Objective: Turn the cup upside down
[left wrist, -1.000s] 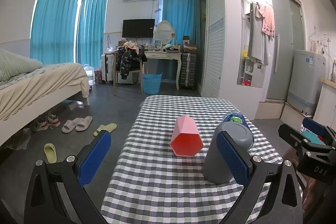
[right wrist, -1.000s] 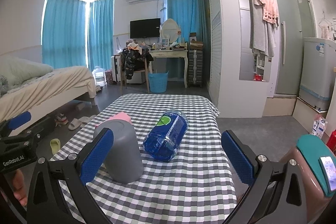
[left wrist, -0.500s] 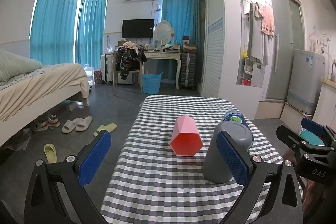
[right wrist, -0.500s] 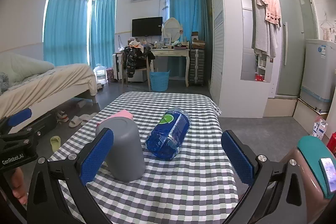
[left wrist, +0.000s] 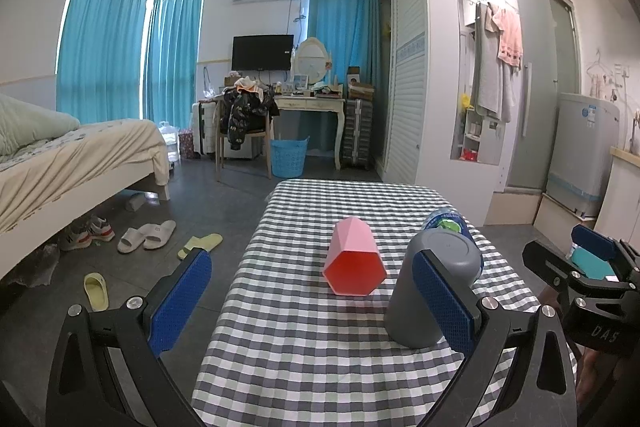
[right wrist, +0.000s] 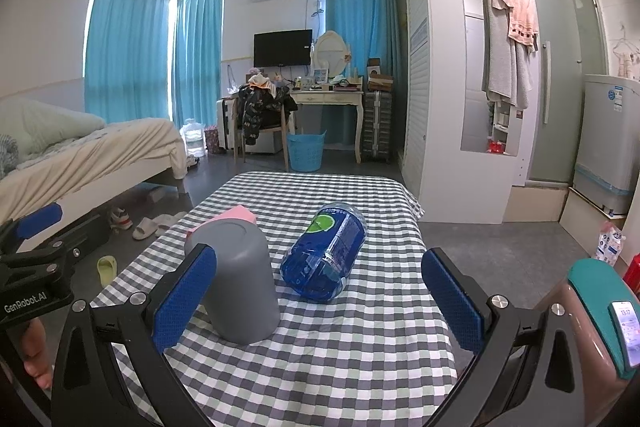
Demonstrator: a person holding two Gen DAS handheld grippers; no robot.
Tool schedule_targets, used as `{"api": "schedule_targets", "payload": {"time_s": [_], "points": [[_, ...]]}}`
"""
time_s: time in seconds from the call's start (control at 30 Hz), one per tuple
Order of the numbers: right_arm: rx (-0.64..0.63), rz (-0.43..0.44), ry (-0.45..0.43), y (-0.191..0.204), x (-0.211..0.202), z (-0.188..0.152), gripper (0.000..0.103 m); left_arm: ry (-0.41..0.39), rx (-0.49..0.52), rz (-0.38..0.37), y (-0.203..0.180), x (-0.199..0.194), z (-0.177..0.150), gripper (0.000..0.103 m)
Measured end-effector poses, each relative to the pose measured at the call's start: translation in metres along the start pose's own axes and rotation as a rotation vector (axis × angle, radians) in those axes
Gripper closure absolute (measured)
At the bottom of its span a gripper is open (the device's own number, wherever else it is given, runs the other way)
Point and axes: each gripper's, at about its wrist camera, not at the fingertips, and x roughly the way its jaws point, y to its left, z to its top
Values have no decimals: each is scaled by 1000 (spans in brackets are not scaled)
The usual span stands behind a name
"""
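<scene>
A grey cup (left wrist: 434,287) stands upside down on the checkered table (left wrist: 320,355), closed base up. It also shows in the right wrist view (right wrist: 242,287). A pink hexagonal cup (left wrist: 354,263) lies on its side left of it, its mouth towards me; only its pink edge (right wrist: 240,213) shows behind the grey cup in the right wrist view. My left gripper (left wrist: 316,303) is open and empty, its right finger in front of the grey cup. My right gripper (right wrist: 318,301) is open and empty, its left finger in front of the grey cup.
A blue water bottle (right wrist: 324,253) lies on its side right of the grey cup. A bed (left wrist: 60,163) stands at the left, slippers (left wrist: 146,235) on the floor beside it. A white wardrobe (left wrist: 432,99) stands at the right. The other gripper shows at each view's edge (left wrist: 592,291).
Both grippers have drawn slightly nearer to the table. The cups and the bottle have not moved.
</scene>
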Motion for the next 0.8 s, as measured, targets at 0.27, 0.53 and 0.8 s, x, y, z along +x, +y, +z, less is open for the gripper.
{"api": "schedule_targets", "payload": {"time_s": [0.27, 0.53, 0.8], "points": [[-3, 3, 7, 1, -1, 2, 0, 4, 0, -1, 0, 1, -1, 0], [-4, 2, 10, 1, -1, 2, 0, 5, 0, 0, 1, 2, -2, 0], [-6, 0, 12, 1, -1, 3, 0, 6, 4, -3, 0, 1, -4, 0]]}}
